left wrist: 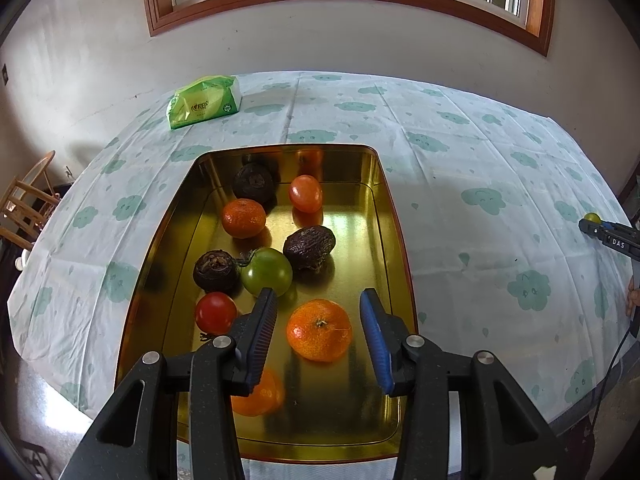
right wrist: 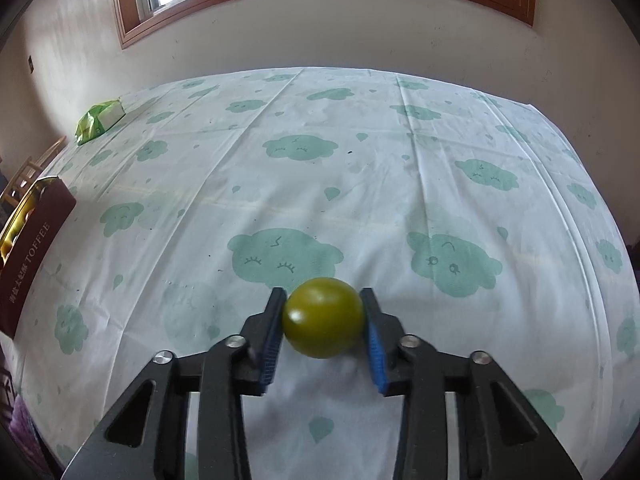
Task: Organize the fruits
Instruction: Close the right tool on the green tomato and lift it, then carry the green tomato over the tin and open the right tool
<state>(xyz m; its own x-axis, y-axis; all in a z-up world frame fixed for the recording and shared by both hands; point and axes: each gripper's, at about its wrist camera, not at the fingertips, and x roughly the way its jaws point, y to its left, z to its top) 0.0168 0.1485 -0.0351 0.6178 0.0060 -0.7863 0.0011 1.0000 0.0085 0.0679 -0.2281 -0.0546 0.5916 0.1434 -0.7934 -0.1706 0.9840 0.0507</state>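
Note:
A gold metal tray (left wrist: 394, 216) holds several fruits: an orange (left wrist: 319, 330), a second orange (left wrist: 244, 218), a green tomato (left wrist: 267, 277), red tomatoes (left wrist: 215, 313), (left wrist: 305, 193) and dark wrinkled fruits (left wrist: 309, 247). My left gripper (left wrist: 318, 294) hovers over the tray's near end. Its blue pads stand apart either side of the near orange without touching it. My right gripper (right wrist: 323, 292) is shut on a small green tomato (right wrist: 323, 318) just above the tablecloth. In the left wrist view it shows at the far right edge (left wrist: 592, 222).
A cloud-print cloth (right wrist: 360, 168) covers the table. A green tissue pack (left wrist: 204, 101) lies at the far left corner. The tray's dark red side wall (right wrist: 36, 240) is far left of the right gripper. A wooden chair (left wrist: 28, 196) stands beyond the table's left edge.

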